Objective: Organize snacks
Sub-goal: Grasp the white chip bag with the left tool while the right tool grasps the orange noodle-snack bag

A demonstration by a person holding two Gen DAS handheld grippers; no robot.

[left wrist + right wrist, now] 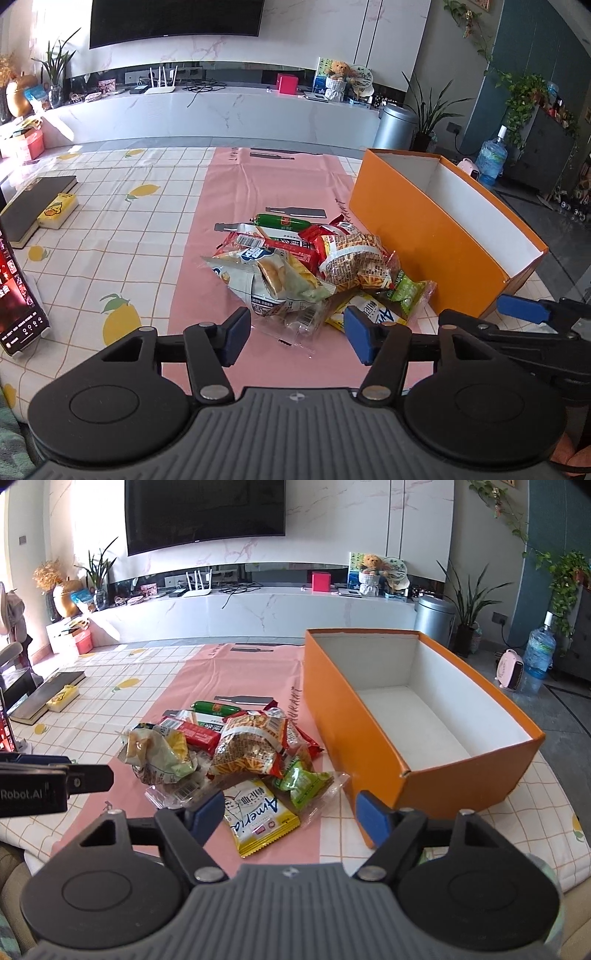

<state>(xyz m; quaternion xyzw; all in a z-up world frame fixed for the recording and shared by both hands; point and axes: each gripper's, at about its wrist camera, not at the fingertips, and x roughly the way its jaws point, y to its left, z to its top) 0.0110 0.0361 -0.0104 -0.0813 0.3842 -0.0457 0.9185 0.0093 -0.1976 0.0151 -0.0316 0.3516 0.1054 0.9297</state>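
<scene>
Snack packets (295, 266) lie heaped on the pink runner (258, 177), just beside the empty orange box (424, 709). Left gripper (297, 332) and right gripper (295, 814) hover with jaws apart, gripping nothing.

The pink cloth strip (236, 664) beyond the heaped pile of crinkled snack packets (236, 753) is left bare. To the pile's right, passage is blocked by the long wall of the open orange cardboard box (343, 734), just beside the packets; its white interior is unobstructed from above. At far left, a dark hardcover book (35, 206) and a small yellow box (59, 210) are set well apart.
</scene>
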